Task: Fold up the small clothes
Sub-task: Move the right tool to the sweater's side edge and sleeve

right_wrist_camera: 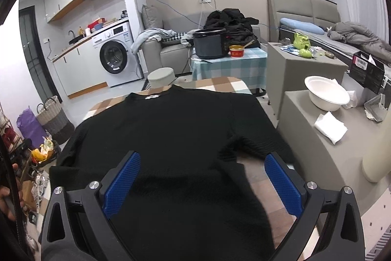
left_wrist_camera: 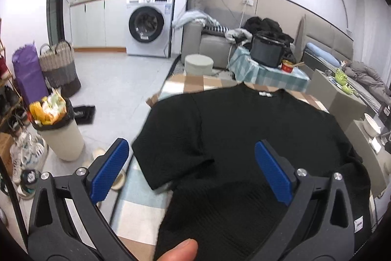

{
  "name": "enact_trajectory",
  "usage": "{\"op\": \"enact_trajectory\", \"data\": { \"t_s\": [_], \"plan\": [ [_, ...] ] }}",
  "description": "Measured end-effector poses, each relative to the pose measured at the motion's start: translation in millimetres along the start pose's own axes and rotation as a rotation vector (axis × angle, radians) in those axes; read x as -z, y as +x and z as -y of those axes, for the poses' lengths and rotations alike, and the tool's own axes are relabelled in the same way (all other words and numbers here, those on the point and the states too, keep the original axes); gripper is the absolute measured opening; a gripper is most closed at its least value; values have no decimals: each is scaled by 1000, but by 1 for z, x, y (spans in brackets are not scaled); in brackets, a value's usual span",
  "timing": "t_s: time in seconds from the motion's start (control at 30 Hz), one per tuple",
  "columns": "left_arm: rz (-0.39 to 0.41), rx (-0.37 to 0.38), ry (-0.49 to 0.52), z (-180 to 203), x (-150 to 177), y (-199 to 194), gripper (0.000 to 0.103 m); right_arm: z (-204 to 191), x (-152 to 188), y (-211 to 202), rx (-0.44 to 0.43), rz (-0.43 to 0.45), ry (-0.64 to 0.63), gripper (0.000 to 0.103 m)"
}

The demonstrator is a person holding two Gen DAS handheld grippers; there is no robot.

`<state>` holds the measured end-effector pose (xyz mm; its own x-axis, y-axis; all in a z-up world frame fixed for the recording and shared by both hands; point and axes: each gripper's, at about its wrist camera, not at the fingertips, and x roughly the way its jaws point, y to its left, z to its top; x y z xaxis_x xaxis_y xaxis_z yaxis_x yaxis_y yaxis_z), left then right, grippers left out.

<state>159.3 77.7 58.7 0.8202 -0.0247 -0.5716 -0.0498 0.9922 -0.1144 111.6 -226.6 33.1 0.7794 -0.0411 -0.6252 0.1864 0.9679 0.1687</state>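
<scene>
A black short-sleeved top (left_wrist_camera: pixel 244 133) lies spread flat on a table with a checked cloth (left_wrist_camera: pixel 195 85), collar and white label at the far end. My left gripper (left_wrist_camera: pixel 191 163) hovers open above the top's left sleeve and lower body, blue pads wide apart, nothing between them. A thumb (left_wrist_camera: pixel 182 250) shows at the bottom edge. In the right wrist view the same top (right_wrist_camera: pixel 171 129) fills the table (right_wrist_camera: pixel 227 83). My right gripper (right_wrist_camera: pixel 202 175) is open over the lower right part, near the right sleeve, holding nothing.
Left of the table stand a full bin (left_wrist_camera: pixel 57 131), shoes and a woven basket (left_wrist_camera: pixel 59 65). Beyond the table are a round stool (left_wrist_camera: pixel 198 64) and a side table with a black cooker (left_wrist_camera: pixel 267 49). Grey blocks on the right carry a white bowl (right_wrist_camera: pixel 326 96) and tissue (right_wrist_camera: pixel 330 127).
</scene>
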Motion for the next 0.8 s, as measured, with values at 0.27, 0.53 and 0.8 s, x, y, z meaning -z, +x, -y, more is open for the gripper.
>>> {"op": "enact_trajectory", "data": {
  "t_s": [0.27, 0.53, 0.8],
  "plan": [
    [-88, 11, -16, 11, 18, 49, 101, 57, -1, 47, -54, -104, 217, 93],
    [-93, 26, 12, 23, 16, 81, 96, 119, -8, 101, -109, -191, 421, 86],
    [-113, 29, -7, 22, 17, 99, 96, 161, 6, 126, -74, -258, 561, 79]
  ]
}}
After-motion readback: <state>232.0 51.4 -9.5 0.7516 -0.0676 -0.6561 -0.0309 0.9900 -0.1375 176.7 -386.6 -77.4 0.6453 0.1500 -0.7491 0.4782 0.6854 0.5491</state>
